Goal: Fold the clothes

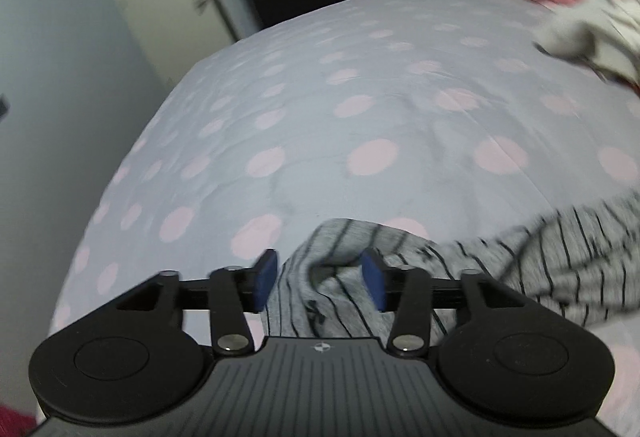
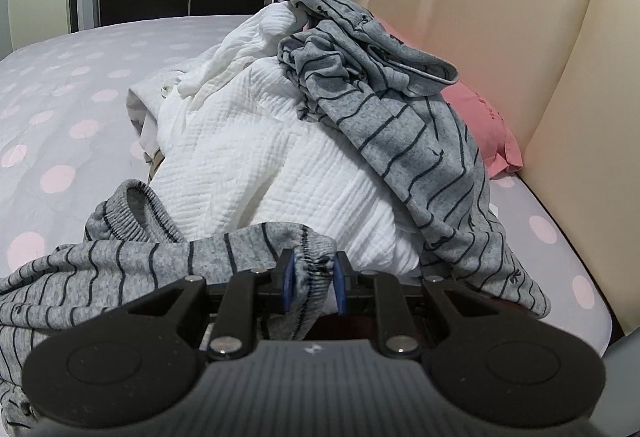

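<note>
Left wrist view: the left gripper [image 1: 320,279] is seen with its blue pads parted and clear of the grey, dark-striped knit garment [image 1: 520,261], which lies slack between them on the grey, pink-dotted bedsheet [image 1: 320,97]; a release onto the bed is judged. In the right wrist view, the right gripper [image 2: 314,283] is clamped on the garment's ribbed waistband [image 2: 314,273], presumably to anchor that edge. Ahead, a heap of white crinkled cloth [image 2: 260,157] and a second striped grey piece [image 2: 400,97] is banked toward the beige padded headboard [image 2: 520,37]. Open sheet is available to the left of the heap.
</note>
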Demonstrator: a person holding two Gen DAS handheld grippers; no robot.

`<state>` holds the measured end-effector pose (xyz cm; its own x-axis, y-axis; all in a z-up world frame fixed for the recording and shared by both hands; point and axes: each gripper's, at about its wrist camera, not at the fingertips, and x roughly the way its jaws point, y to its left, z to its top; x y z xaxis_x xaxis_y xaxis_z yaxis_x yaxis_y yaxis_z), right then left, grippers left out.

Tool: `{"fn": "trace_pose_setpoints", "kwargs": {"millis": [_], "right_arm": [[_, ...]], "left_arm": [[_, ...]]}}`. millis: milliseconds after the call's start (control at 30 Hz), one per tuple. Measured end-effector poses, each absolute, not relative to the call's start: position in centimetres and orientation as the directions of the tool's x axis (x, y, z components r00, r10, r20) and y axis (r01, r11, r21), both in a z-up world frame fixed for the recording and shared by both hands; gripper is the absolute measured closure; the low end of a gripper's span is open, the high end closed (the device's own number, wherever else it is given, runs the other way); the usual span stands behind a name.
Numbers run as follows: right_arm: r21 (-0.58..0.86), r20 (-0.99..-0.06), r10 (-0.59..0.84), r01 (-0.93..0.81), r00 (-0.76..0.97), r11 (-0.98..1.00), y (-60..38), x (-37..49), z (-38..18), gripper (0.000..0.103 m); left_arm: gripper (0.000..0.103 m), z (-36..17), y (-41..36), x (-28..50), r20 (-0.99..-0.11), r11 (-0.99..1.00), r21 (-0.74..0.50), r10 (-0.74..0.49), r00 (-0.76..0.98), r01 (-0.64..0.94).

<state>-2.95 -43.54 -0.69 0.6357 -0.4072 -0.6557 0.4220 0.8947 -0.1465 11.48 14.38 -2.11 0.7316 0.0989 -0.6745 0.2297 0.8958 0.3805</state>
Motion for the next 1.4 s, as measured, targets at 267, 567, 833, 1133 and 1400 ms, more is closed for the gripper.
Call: {"fn": "trace_pose_setpoints", "kwargs": {"millis": [267, 567, 833, 1133, 1400], "right_arm": [[-0.122, -0.658, -0.395, 0.427, 0.641, 0.896, -44.0, -2.7, -0.8, 0.08], [-0.099, -0.655, -0.39, 0.438, 0.647, 0.894, -44.2, -2.8, -0.8, 0.08], [-0.096, -0.597, -0.411, 0.447, 0.689, 0.889, -43.4, -3.2, 0.7, 0.08], [-0.097, -0.33, -0.471, 0.467, 0.818, 0.879, -39.8, -4.5, 6.4, 0.081], [-0.073, 0.02, -0.47, 0.47, 0.883, 0.88, -35.0, -7.8, 14.3, 0.081]], "left_arm": [[0.055, -7.8, 11.1, 7.7, -0.725, 0.711, 0.533, 0.103, 0.682, 0.459], [0.075, -15.7, 8.8, 7.5, -0.623, 0.453, 0.749, 0.234, 0.746, 0.484], [0.1, -10.4, 12.1, 10.4, -0.567, 0.724, 0.656, 0.288, 0.771, 0.212], [0.1, 3.4, 19.5, 11.3, -0.487, 0.947, 0.3, 0.257, 0.835, -0.116], [0.101, 14.7, 23.1, 7.7, -0.365, 0.956, 0.239, 0.253, 0.896, -0.172]]}}
